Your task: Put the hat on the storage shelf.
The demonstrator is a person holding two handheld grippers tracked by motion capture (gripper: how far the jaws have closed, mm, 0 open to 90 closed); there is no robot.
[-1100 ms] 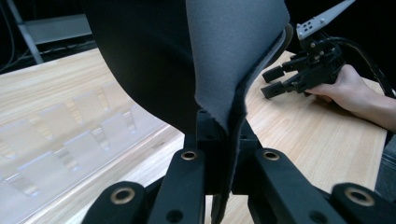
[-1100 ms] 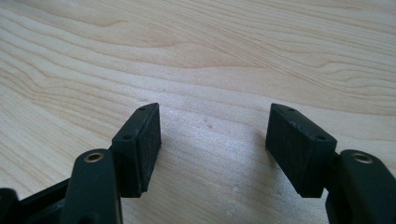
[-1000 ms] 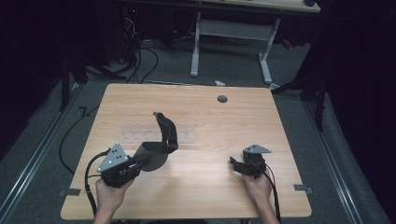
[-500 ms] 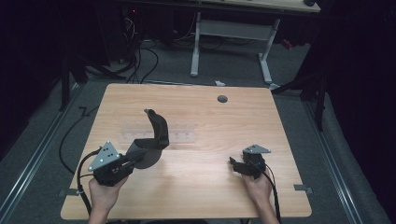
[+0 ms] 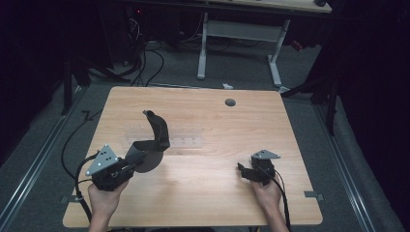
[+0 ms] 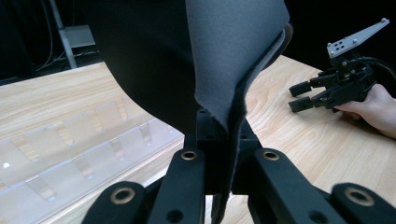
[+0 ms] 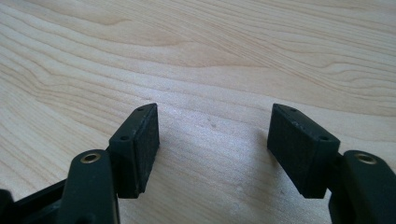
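Note:
A dark grey floppy sheet (image 5: 157,135), like soft foam or fabric, curls up from my left gripper (image 5: 129,163) above the wooden table (image 5: 217,198) at the front left. In the left gripper view the jaws of the left gripper (image 6: 218,135) are shut on the lower edge of the sheet (image 6: 233,46), which rises and hides much of the scene. My right gripper (image 5: 243,170) rests low at the front right, held by a hand. Its jaws (image 7: 212,140) stand open over bare wood with nothing between them. The right gripper (image 6: 303,95) also appears far off in the left gripper view.
A clear plastic tray (image 5: 167,139) with small compartments lies flat on the table behind the held sheet; it is also in the left gripper view (image 6: 70,154). A round cable hole (image 5: 230,102) sits near the table's far edge. Cables and desk legs stand beyond the table.
My left gripper has shifted a little to the left with the grey sheet still in it. The right gripper has stayed where it was.

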